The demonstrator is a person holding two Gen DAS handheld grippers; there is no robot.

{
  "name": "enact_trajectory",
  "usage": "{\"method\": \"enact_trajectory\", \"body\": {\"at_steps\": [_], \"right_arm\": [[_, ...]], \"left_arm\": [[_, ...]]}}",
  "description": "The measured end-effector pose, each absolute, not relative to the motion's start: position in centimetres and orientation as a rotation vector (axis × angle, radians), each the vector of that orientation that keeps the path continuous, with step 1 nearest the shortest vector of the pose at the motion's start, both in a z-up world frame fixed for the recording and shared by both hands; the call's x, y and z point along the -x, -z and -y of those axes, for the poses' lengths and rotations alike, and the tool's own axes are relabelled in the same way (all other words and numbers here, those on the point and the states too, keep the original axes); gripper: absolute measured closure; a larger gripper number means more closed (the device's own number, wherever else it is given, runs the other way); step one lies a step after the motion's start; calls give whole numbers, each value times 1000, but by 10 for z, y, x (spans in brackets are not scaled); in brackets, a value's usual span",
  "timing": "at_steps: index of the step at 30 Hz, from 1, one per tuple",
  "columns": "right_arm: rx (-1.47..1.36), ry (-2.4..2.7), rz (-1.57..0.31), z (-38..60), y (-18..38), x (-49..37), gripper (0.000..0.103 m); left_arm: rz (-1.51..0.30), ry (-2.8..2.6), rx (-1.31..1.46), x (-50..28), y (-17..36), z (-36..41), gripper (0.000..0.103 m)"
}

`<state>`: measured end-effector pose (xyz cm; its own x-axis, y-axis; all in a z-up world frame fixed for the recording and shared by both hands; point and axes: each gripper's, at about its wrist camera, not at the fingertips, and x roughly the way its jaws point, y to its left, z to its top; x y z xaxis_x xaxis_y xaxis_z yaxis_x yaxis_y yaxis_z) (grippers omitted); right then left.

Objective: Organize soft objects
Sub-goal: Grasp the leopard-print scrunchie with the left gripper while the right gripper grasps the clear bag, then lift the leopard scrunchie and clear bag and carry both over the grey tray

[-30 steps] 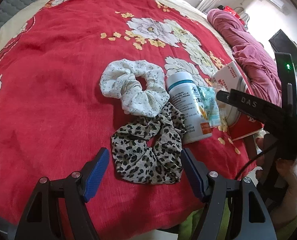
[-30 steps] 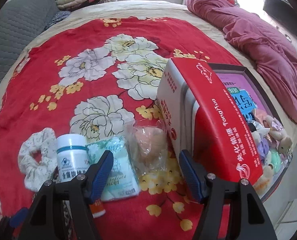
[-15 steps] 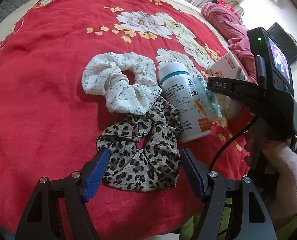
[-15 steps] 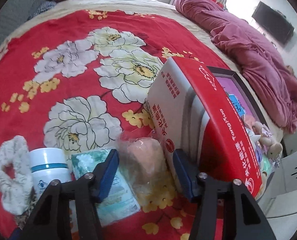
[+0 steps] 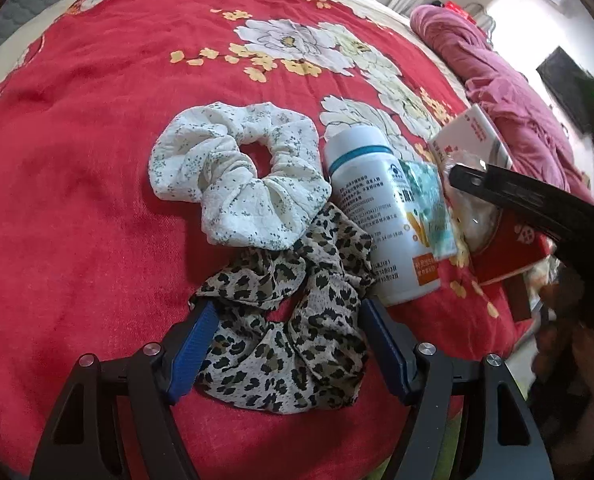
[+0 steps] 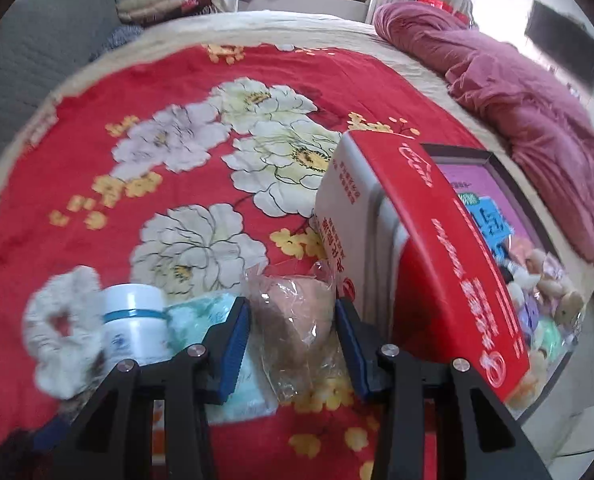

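The red flowered bedspread (image 6: pixel 97 160) fills both my views, with a crumpled pink quilt (image 6: pixel 537 100) along the upper right. At right centre of my right view the red carton (image 6: pixel 437 240) leans against an open box (image 6: pixel 513 184) whose right side holds small plush toys; I judge that box is where the soft things are meant to go, though the carton hides much of it.

Low in my left view the white bottle (image 5: pixel 381 216) lies on its side beside the white scrunchie (image 5: pixel 237 184) at centre, with the leopard scrunchie (image 5: pixel 289 340) overlapping just below them. My left gripper (image 5: pixel 289 344) stands wide, a blue pad on either side of the leopard scrunchie, placed so a squeeze would gather the fabric; whether the pads already touch it I cannot tell.

At the bottom centre of my right view, my right gripper (image 6: pixel 293 340) is closing around the bagged pink sponge (image 6: pixel 297 312), its jaws at middling width. The crinkled plastic sits between the pads, but contact is hard to read. The teal tissue pack (image 6: pixel 213 320) lies partly under my left finger, and this view is blurred at lower left.
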<state>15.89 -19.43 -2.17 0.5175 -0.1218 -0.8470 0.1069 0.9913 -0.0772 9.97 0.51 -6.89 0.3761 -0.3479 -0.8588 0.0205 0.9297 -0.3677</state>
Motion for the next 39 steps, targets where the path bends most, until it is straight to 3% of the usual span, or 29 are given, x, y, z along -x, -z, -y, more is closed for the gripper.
{"method": "enact_trajectory", "body": {"at_steps": [1,6,8,11,29,39], "right_arm": [[-13,113,-1013,197,18,-156,59],[-84,51,-994,206,0,-147,59],[-84,27,-984,205,-6,-143,59],[-78,12,-971,205,-11,-137,59],[-135,-30,-858,237,-61,-109,59],[-202,36,-795,295,-85,-91,59]], "left_arm": [[-1165,240,325,-101,69,-5,29],[-1161,217,297,-100,70,-7,59],[-1161,227,301,-99,70,-10,77],[-1163,242,324,-96,69,-14,88],[-1025,300,321,-64,-5,-2,91],[-959,379,271,-65,-48,47,91]]}}
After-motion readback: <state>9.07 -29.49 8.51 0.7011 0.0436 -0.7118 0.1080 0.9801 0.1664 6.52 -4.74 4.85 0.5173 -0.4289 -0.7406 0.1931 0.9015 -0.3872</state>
